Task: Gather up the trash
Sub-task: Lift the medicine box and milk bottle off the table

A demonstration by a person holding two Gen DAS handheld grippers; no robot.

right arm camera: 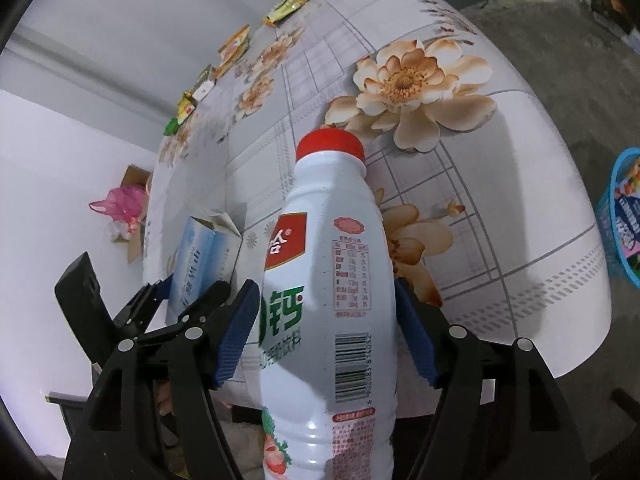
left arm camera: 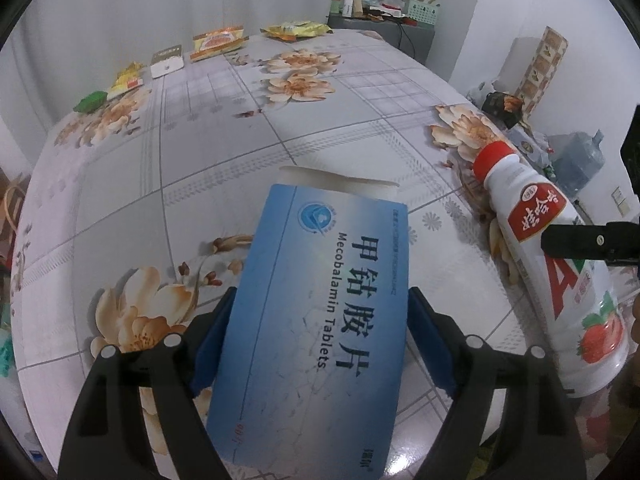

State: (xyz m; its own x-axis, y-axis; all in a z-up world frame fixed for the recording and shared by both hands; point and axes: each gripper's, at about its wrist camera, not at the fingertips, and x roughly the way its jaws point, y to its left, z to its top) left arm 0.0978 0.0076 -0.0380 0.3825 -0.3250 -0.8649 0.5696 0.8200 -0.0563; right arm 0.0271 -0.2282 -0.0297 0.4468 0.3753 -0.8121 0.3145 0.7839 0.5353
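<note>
Left gripper (left arm camera: 320, 344) was clamped on the box (left arm camera: 316, 320), a flat blue tablet carton, blue pads against its two long edges, held above the table (left arm camera: 224, 152) near its near edge. Right gripper (right arm camera: 326, 332) was clamped on the bottle (right arm camera: 328, 280), red cap pointing away, over the table's corner.

Risks, as judged: the carton's end flap stood open, and thin card squeezed edge-on could buckle and slip out. The bottle was smooth and rounded, gripped around mid-body; tilting it could let it slide through the pads. The two loads hung close together and could knock on the way to the basket (right arm camera: 618, 216), off the table on the right.

More wrappers (left arm camera: 216, 42) lay along the far edge, well apart from both grippers.

Hard to tell: whether box or bottle held anything; the bottle's base was cut off; the basket was only partly in frame, its contents unclear.
</note>
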